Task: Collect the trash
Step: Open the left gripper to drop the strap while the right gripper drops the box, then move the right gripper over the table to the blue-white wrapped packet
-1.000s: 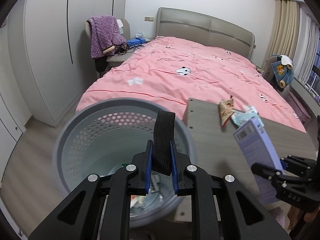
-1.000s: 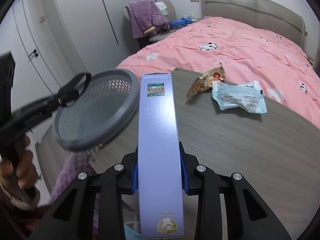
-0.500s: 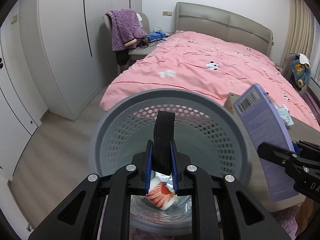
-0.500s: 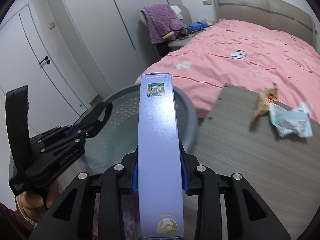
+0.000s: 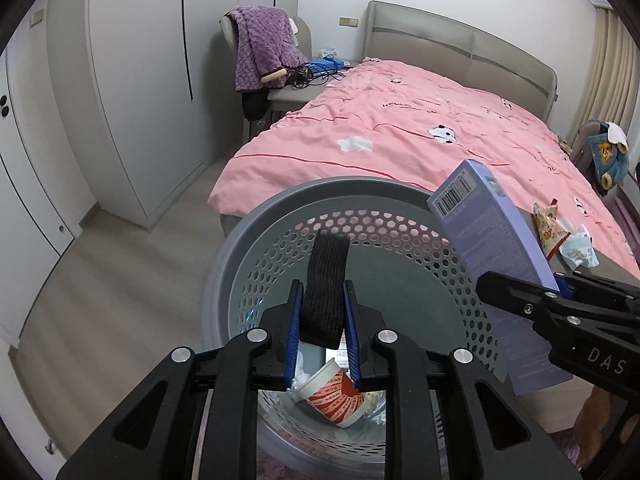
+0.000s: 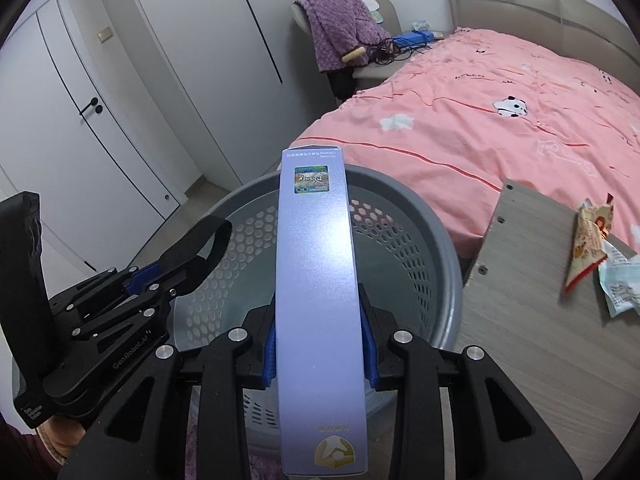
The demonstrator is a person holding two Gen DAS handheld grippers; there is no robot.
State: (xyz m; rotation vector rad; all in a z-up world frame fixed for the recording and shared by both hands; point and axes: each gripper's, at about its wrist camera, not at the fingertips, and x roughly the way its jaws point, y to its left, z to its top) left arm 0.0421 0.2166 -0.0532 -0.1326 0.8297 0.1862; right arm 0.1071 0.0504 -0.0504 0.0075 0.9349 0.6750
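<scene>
On the left, the left gripper (image 5: 322,322) hangs over the grey basket (image 5: 280,216), its jaws opening around a black strap (image 5: 325,280) to drop it in. The right gripper (image 6: 320,354), jaws opening though touching the purple box (image 6: 316,280), brings it above the rim; 2 wrappers (image 6: 596,256) wait on the table (image 6: 528,340).

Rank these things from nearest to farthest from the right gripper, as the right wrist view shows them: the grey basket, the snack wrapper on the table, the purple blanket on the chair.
From the right gripper:
1. Grey basket, directly below and ahead.
2. Snack wrapper, to the right on the table.
3. Purple blanket, far back, on the chair beside the bed.
</scene>
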